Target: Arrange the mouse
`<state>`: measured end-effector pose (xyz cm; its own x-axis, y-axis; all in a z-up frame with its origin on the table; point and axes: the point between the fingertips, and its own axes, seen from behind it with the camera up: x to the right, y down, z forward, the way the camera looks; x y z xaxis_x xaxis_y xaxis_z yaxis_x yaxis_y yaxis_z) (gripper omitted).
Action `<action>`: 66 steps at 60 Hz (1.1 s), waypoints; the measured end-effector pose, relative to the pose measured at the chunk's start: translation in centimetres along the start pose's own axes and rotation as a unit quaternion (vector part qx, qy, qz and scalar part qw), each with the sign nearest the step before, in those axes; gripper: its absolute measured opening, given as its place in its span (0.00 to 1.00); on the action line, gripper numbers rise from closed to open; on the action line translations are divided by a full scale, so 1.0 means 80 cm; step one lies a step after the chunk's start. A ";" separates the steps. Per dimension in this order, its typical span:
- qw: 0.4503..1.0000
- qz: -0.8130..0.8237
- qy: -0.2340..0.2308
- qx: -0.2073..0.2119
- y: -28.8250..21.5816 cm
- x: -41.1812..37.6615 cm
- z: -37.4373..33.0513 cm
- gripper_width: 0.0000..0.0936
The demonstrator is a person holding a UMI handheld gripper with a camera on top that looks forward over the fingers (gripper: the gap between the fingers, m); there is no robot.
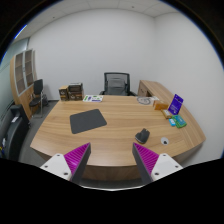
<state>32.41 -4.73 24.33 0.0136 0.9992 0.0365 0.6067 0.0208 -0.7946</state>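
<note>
Jaws [112,160] spread wide, holding nothing, over near edge of wooden worktop [110,135]; black mouse [143,135] just beyond right finger, dark mouse mat [87,121] well apart to its left

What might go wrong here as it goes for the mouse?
The mouse is small and lies well beyond the open gripper, so the fingers may close off-centre and knock it away. It also lies far from the mat, so it might slip out during the carry across the table.
</note>
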 end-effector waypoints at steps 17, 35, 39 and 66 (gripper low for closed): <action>1.000 0.008 0.019 0.002 0.002 0.063 0.019 0.92; 0.999 0.015 0.045 -0.012 0.029 0.152 0.046 0.92; 0.999 0.014 0.045 -0.013 0.035 0.169 0.056 0.92; 0.999 0.018 0.012 -0.033 0.075 0.233 0.177 0.92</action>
<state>25.07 14.49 11.66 0.0547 0.9982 0.0226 0.6565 -0.0189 -0.7541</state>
